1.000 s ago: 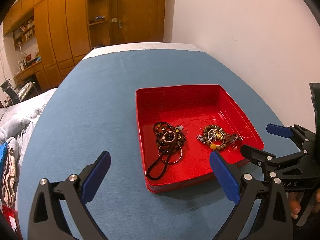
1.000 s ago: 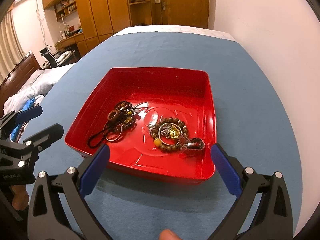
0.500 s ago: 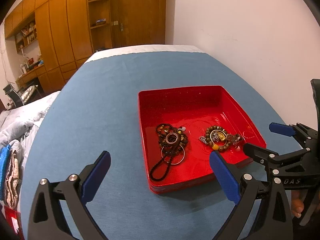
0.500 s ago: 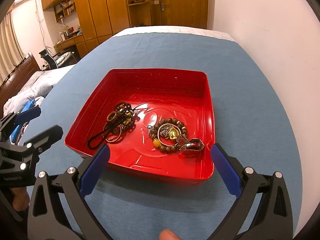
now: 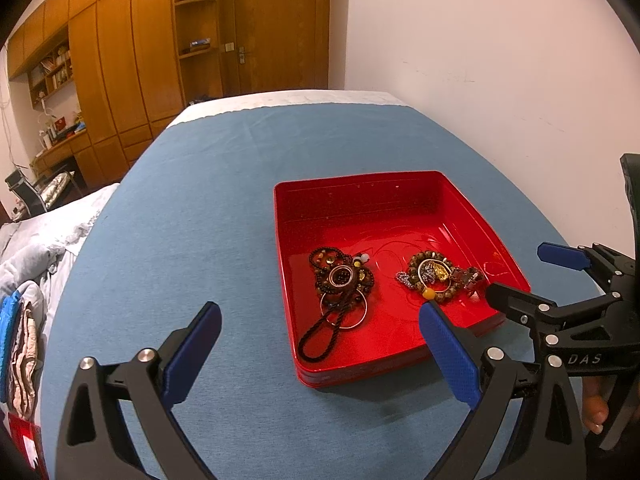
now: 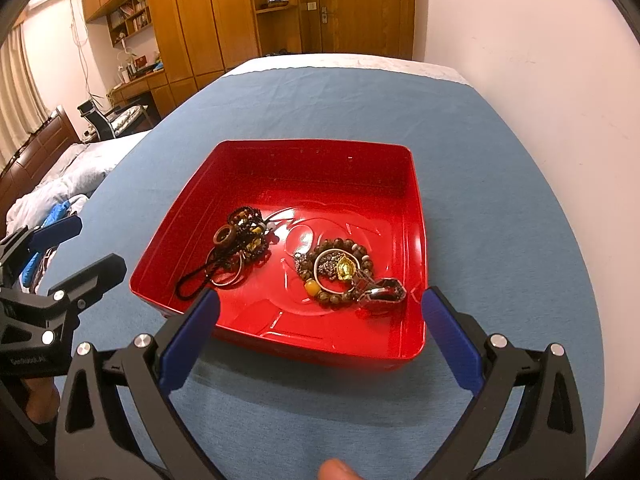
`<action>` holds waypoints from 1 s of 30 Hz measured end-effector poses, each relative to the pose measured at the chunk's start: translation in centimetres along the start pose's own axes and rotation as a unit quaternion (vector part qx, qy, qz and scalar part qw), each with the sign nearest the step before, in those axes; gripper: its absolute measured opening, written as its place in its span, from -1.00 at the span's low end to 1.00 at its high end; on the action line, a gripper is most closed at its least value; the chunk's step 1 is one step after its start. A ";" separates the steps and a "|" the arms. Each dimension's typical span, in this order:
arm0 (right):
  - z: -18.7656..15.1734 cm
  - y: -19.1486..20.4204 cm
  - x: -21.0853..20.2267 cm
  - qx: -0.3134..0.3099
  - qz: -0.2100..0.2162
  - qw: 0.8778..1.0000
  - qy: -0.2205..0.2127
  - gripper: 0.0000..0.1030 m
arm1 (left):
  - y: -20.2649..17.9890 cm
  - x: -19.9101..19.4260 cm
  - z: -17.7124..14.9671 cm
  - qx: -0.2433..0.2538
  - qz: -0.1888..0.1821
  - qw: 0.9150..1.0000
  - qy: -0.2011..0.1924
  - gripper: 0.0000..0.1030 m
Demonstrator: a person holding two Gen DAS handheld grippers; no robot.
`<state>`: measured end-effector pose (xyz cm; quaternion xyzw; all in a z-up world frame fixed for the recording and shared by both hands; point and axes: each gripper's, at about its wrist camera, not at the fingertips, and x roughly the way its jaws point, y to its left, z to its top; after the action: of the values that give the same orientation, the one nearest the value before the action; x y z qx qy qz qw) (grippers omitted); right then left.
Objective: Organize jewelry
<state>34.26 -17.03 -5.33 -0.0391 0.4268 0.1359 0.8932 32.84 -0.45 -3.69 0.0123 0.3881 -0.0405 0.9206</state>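
Holding both tools wide apart and empty, you have the left gripper (image 5: 320,354) and the right gripper (image 6: 320,344) hovering at the near edge of the red tray (image 6: 316,168), which sits on the blue cloth (image 5: 192,200). Inside the tray lie two heaps, apart from each other. On your left, a dark beaded cluster (image 6: 244,240) with a wooden ring, a metal hoop and a black cord loop. On your right, a brown bead bracelet (image 6: 340,272) around a gold charm, touching a dark metal piece (image 6: 384,292) near the tray's right wall.
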 end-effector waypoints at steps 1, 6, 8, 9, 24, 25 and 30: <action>0.0 0.0 0.0 0.000 0.000 1.000 0.000 0.94 | 0.0 0.0 0.0 0.000 0.000 1.000 0.000 0.92; 0.0 -0.1 -0.1 0.001 -0.001 1.000 -0.001 0.94 | 0.0 -0.1 0.0 0.000 0.001 1.000 0.000 0.92; 0.0 -0.1 -0.2 0.001 -0.001 1.000 -0.002 0.94 | -0.1 0.0 0.0 0.001 0.001 1.000 0.000 0.92; 0.1 -0.1 -0.2 0.001 -0.001 1.000 -0.002 0.94 | -0.1 0.0 0.0 0.001 0.000 1.000 0.000 0.92; 0.1 -0.1 -0.2 0.001 -0.001 1.000 -0.002 0.94 | -0.1 0.0 0.0 0.001 0.000 1.000 0.000 0.92; 0.1 -0.1 -0.2 0.001 -0.001 1.000 -0.003 0.94 | -0.1 0.0 0.0 0.001 0.001 1.000 0.000 0.92; 0.0 -0.1 -0.2 0.001 -0.001 1.000 -0.003 0.94 | -0.1 0.0 0.0 0.002 0.001 1.000 0.000 0.92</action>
<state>34.19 -17.12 -5.16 -0.0384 0.4246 0.1350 0.8944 32.81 -0.52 -3.73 0.0140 0.3879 -0.0404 0.9207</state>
